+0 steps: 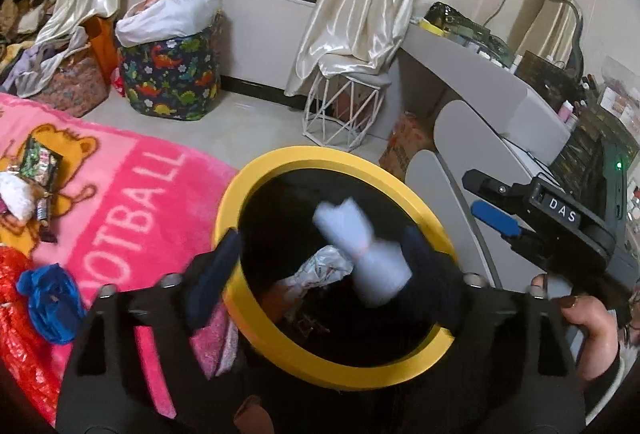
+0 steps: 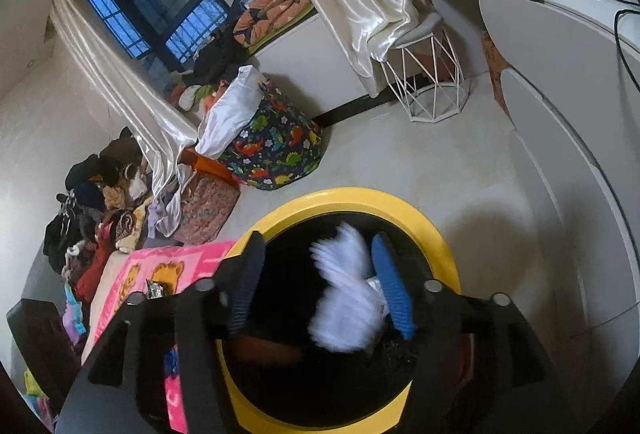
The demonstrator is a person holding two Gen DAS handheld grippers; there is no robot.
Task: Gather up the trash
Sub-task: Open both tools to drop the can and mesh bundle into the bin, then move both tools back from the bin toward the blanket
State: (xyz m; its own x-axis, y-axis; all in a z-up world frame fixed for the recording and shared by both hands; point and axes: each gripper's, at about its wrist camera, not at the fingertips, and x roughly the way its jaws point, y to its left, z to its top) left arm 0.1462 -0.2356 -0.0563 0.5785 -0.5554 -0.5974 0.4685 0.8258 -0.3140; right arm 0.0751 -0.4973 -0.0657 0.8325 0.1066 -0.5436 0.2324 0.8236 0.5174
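Observation:
A yellow-rimmed bin (image 1: 256,178) with a black inside stands on the floor below both grippers. My left gripper (image 1: 322,234) hangs open over its mouth, fingers wide apart. A blurred white wad (image 1: 360,250) is loose in the air between them, above a crumpled wrapper (image 1: 324,268) in the bin. My right gripper (image 2: 318,239) is open over the same bin (image 2: 360,198). A blurred white wad (image 2: 348,294) lies against its blue right pad (image 2: 392,286), clear of the other pad. From the left wrist view the right gripper (image 1: 474,194) shows side-on.
Snack wrappers (image 1: 40,162), a blue bag (image 1: 52,302) and red plastic (image 1: 16,314) lie on the pink blanket (image 1: 132,186) left of the bin. Behind stand a dinosaur-print basket (image 1: 172,74), a white wire stool (image 1: 344,106) and a grey dresser (image 1: 480,82).

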